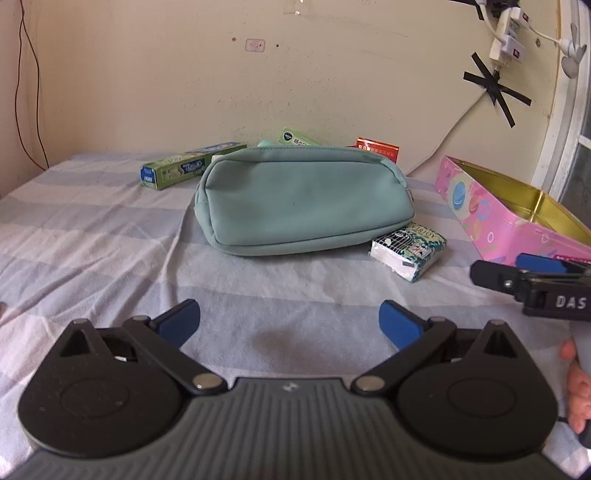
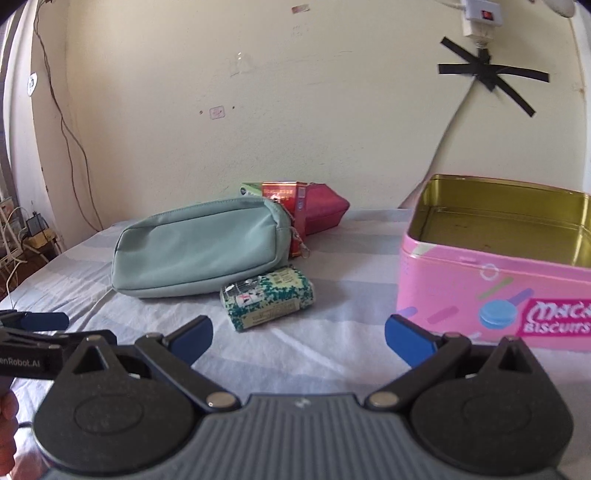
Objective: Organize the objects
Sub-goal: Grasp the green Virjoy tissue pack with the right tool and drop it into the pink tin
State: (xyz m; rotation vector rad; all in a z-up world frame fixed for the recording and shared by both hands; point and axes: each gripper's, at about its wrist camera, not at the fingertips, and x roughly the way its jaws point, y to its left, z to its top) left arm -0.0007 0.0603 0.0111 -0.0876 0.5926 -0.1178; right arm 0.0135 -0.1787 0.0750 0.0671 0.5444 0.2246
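A teal zip pouch [image 1: 306, 203] [image 2: 199, 245] lies on the striped sheet. A small green-patterned tissue pack [image 1: 410, 249] [image 2: 267, 297] rests by its near right corner. Behind the pouch are a green toothpaste box [image 1: 188, 166], a green packet [image 1: 297, 137], a red box [image 2: 286, 201] and a dark pink case [image 2: 325, 212]. An open pink biscuit tin [image 2: 495, 266] [image 1: 509, 214] stands at the right, nothing inside it. My left gripper [image 1: 290, 325] and my right gripper [image 2: 299, 339] hover open over the sheet short of the pouch, nothing between their blue pads.
The bed sheet [image 1: 92, 229] meets a cream wall [image 1: 184, 74] at the back. Cables and a power strip [image 1: 506, 33] taped with black strips hang on the wall at right. A red wire [image 1: 26, 92] runs down the left corner. Fingers of a hand [image 1: 576, 384] show at the right edge.
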